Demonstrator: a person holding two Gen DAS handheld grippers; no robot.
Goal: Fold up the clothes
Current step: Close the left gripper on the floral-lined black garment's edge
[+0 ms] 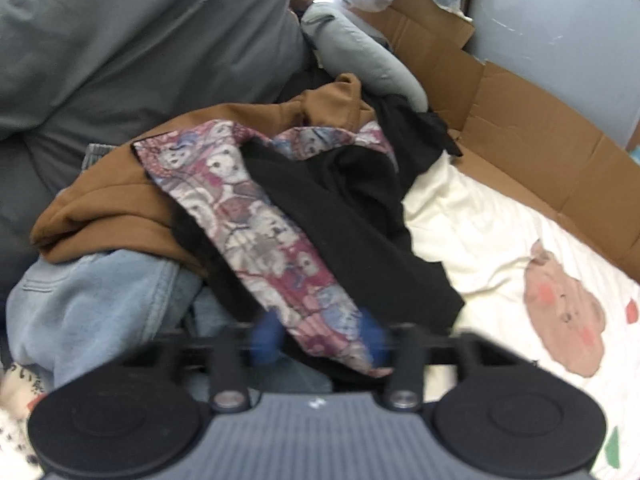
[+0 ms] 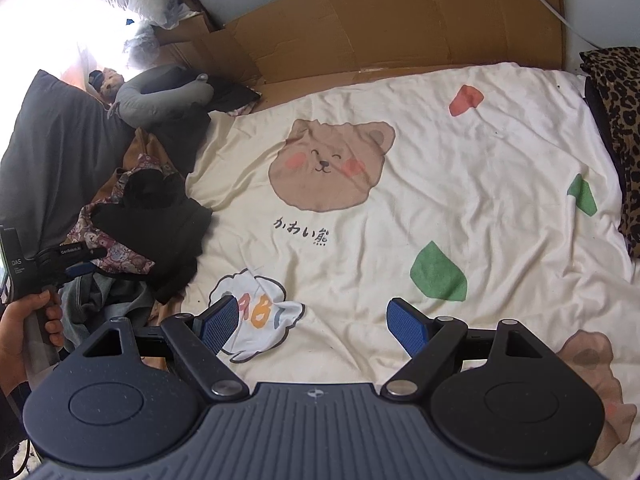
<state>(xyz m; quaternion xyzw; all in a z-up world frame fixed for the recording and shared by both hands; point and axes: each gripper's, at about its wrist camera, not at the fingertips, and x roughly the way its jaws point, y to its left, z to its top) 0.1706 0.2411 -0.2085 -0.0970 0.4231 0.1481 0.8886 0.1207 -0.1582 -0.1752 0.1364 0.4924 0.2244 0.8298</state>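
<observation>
reaching low into a heap of clothes point(image 1: 224, 216), the left gripper point(image 1: 316, 340) points forward along the bed; its two blue fingers point(image 1: 266, 340) are blurred and stand a little apart, with the lower end of a bear-print garment point(image 1: 256, 236) lying between them. whether the pads actually pinch the cloth cannot be told from this view. the bear-print garment runs diagonally across the heap, over a brown sweatshirt point(image 1: 116, 204) and pale blue jeans point(image 1: 92, 300), with a black garment point(image 1: 344, 208) draped on its right side. behind the heap lie a dark grey pillow point(image 1: 132, 40) and a grey neck pillow point(image 1: 360, 52); flattened cardboard point(image 1: 516, 120) lines the wall beside the cream bedspread point(image 1: 480, 240).

in the right wrist view, the right gripper point(image 2: 316, 324) hovers level above the cream bedspread point(image 2: 460, 160), its blue fingers point(image 2: 408, 326) spread wide and holding nothing. the left pad sits over a small white printed patch point(image 2: 264, 320) on the spread. a bear face print point(image 2: 328, 164) lies ahead. at the far left, a person's hand point(image 2: 24, 328) grips the handle of the left gripper point(image 2: 76, 270), whose tips meet the edge of the clothes heap point(image 2: 148, 220). a leopard-print fabric point(image 2: 616, 128) lies at the right edge.
</observation>
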